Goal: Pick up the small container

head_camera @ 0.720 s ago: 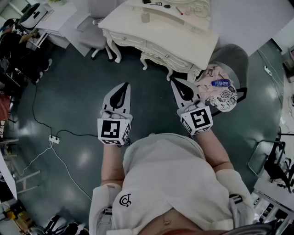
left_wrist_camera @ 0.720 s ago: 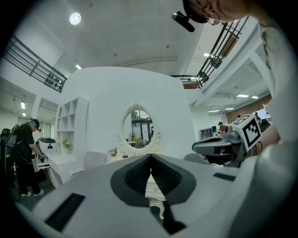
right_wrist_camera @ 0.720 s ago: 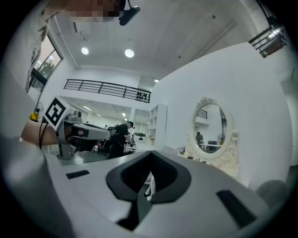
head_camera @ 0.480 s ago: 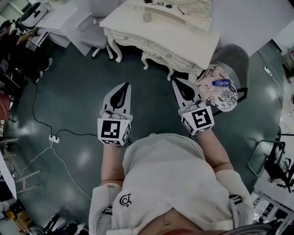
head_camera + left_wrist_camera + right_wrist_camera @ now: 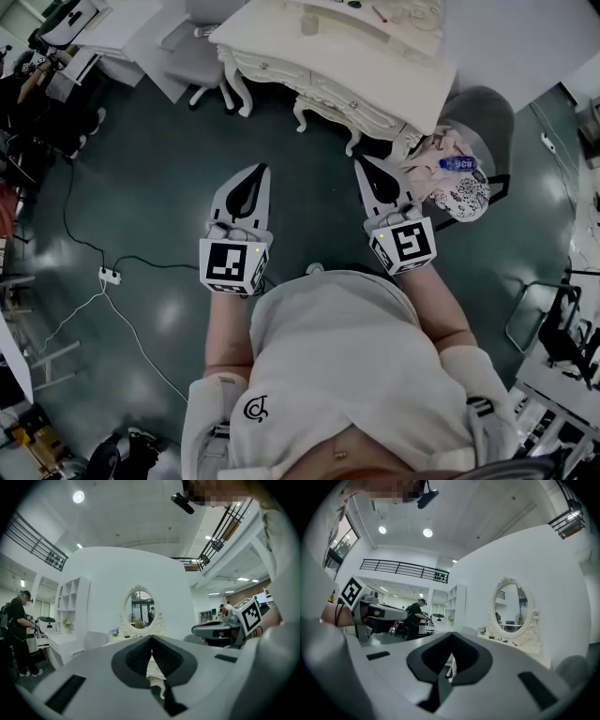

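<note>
A small pale container stands on the white dressing table at the top of the head view, far ahead of both grippers. My left gripper is held over the dark floor, shut and empty. My right gripper is beside it, nearer the table's front corner, also shut with nothing in it. In the left gripper view the jaws meet in a point below the oval mirror. The right gripper view shows its closed jaws and the mirror to the right.
A grey chair piled with clothes and a blue bottle stands right of my right gripper. A white office chair stands left of the table. A power strip and cables lie on the floor at left. A person stands in the background.
The head view has shifted: the dressing table and chair sit slightly higher and further right in the frame. Both grippers stay shut in about the same place.
</note>
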`<state>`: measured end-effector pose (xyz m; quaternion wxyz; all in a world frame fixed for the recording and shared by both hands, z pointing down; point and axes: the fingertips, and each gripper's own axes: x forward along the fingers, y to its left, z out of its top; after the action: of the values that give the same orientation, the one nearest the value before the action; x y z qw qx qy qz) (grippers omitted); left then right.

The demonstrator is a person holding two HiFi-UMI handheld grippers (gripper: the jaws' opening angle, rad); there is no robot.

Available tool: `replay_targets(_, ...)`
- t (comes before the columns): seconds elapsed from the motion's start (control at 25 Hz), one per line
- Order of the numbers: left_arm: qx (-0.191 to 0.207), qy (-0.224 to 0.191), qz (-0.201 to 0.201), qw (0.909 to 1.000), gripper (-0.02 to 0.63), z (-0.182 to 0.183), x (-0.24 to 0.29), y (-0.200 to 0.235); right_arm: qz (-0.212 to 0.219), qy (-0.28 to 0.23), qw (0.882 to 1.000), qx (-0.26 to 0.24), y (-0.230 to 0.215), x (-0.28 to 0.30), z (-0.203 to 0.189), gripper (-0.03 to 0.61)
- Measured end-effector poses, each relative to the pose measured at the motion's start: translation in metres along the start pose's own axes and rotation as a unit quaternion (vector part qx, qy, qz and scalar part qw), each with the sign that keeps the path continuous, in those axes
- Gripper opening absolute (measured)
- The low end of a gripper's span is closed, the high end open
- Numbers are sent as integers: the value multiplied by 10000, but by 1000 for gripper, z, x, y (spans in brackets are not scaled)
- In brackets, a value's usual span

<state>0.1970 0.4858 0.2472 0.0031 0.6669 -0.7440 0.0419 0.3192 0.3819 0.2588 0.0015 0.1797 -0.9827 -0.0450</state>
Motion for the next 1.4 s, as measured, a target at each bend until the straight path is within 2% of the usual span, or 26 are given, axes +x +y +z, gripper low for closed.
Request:
replay_targets(0.32,-238,130,152,9995,12,-27,10,20,-4,231,9995,198,1,27,-30,6)
replay_targets(0.56,-181,175,393,9989,12,-37,53,59,168,182,9995,189,-23,84,-46,6)
replay_targets(0.92,-90,346,562,9978,12,-40,201,147,242,219,9989,343,-120,235,-66,6)
replay_targets(1.16,-3,377,429,9984,12,-35,315,199,117,237,9991,324,-197,330,-74,6)
replay_targets(1.4,2,415,156,9990,12,-31,403,224,-27,273,9995,140,-250,381,-77,6)
